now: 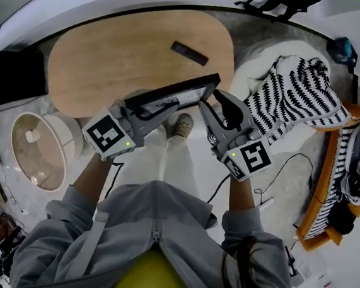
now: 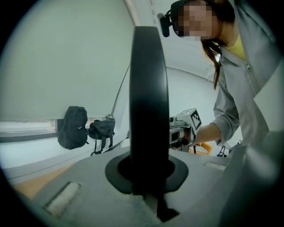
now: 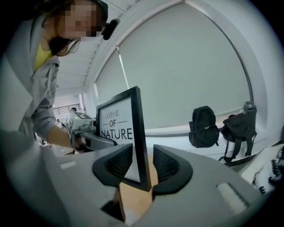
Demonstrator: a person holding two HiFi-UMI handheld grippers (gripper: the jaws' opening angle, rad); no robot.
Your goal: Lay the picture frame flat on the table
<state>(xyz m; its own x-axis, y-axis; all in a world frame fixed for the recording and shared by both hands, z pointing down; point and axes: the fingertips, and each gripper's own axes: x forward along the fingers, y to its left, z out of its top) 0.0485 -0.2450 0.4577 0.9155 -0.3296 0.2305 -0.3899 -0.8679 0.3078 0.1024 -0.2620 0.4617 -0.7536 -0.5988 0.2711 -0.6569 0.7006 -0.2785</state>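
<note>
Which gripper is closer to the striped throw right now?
Right. The right gripper sits just beside the striped throw; the left gripper holds the picture frame at its other end, farther away.

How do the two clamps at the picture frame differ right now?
The left gripper's jaws are shut on the picture frame's edge; the right gripper's jaws stand apart, with the frame's corner loose between them. In the head view, the left gripper is at the frame's left end and the right gripper at its right end. Both carry a marker cube.
</note>
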